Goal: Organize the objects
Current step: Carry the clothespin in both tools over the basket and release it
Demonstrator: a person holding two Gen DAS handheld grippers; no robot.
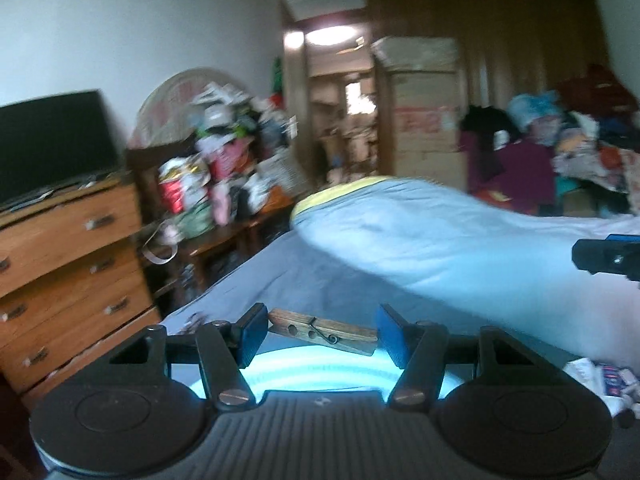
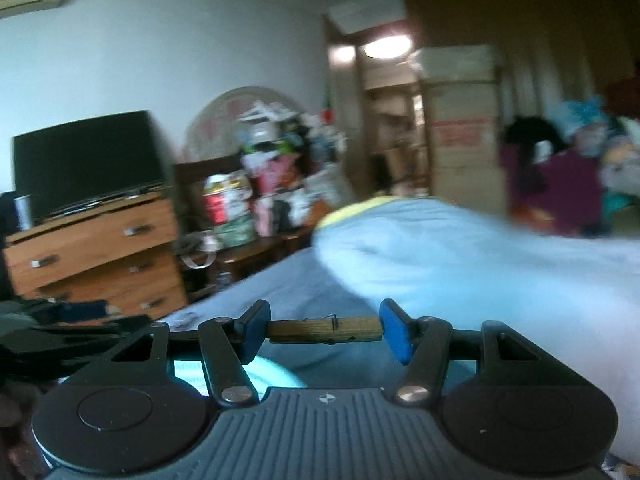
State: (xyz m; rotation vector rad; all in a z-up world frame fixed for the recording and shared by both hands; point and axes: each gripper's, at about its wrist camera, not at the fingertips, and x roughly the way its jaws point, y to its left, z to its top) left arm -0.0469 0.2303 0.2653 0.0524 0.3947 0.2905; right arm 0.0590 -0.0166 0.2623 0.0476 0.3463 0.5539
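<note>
My left gripper [image 1: 322,334] is shut on a wooden clothespin [image 1: 324,332], held lengthwise between its blue pads above the bed. My right gripper [image 2: 324,330] is shut on another wooden clothespin [image 2: 325,330], also held end to end between its pads. A pale blue round container [image 1: 320,372] lies just below the left gripper, and part of it also shows in the right wrist view [image 2: 276,376]. The right gripper's tip shows at the right edge of the left wrist view [image 1: 608,258]. Both views are blurred.
A bed with a blue sheet [image 1: 304,276] and a light blue duvet [image 1: 420,232] lies ahead. A wooden dresser [image 1: 68,264] with a TV [image 1: 52,140] stands at left. Cluttered shelves [image 1: 224,168], cardboard boxes [image 1: 424,120] and piled clothes [image 1: 560,144] line the far side.
</note>
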